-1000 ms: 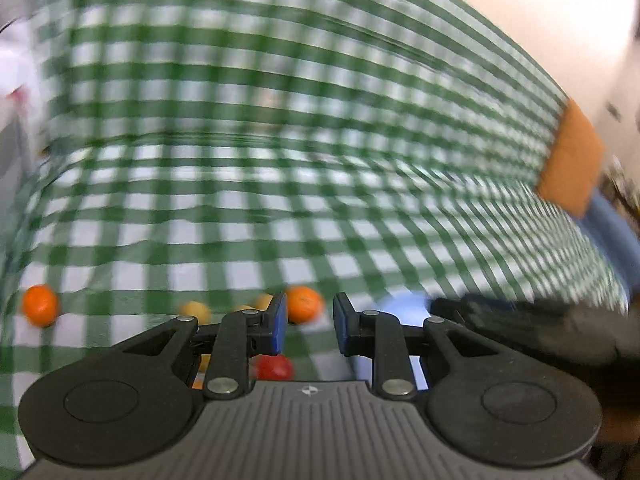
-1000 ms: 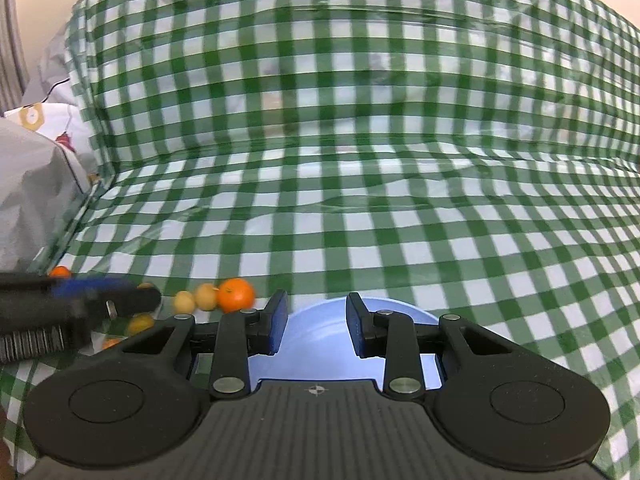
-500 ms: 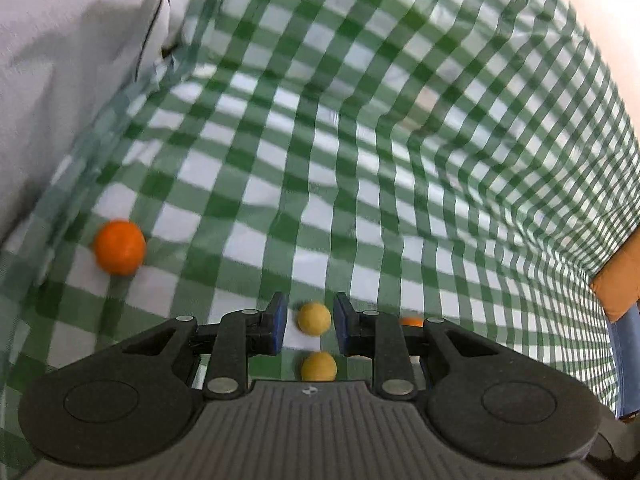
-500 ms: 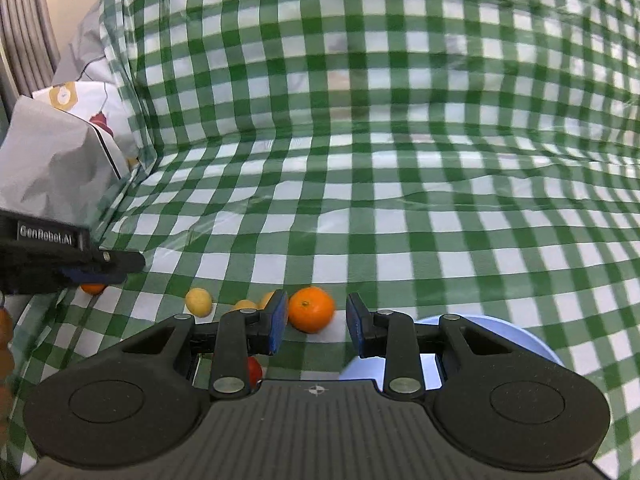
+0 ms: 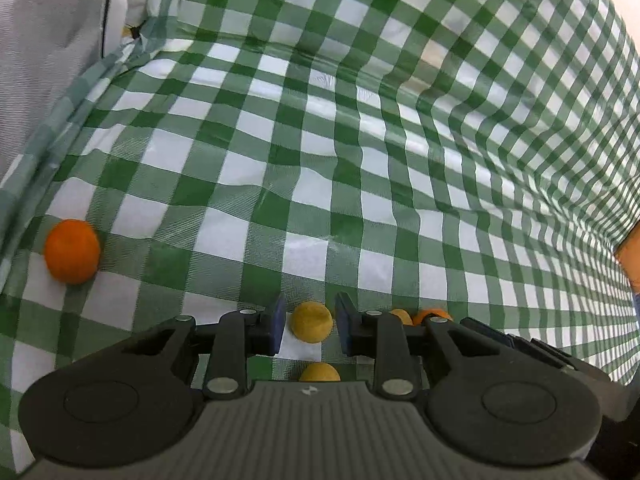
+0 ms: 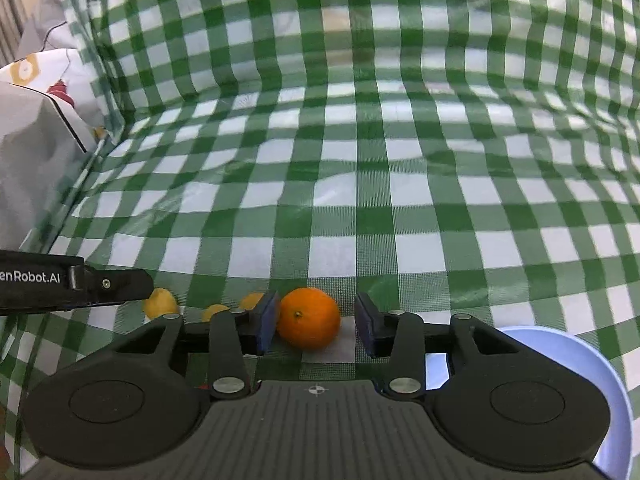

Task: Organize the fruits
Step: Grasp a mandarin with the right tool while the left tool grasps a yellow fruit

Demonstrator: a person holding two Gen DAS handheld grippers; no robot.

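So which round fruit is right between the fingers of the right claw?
The big orange, between the right claw's open fingers, not gripped. It is larger and deeper orange than the small yellow fruits off to its left.

A: Setting reads as a home, a living or dining corner.

B: Evidence?

A: A green-and-white gingham cloth (image 6: 360,200) covers a flat surface and runs up a backing behind it, creased and rumpled like a household oilcloth. A grey cushion or bag with black piping (image 6: 32,152) sits at the left edge, and a white printed fabric (image 6: 36,68) lies behind it.

B: Anything else domestic?

A: A pale blue plate (image 6: 600,380) rests on the cloth at lower right. Vertical ribs, possibly a radiator (image 6: 8,12), show at far left; too cropped to confirm. In the left wrist view an orange upholstered edge (image 5: 630,252) appears at right.
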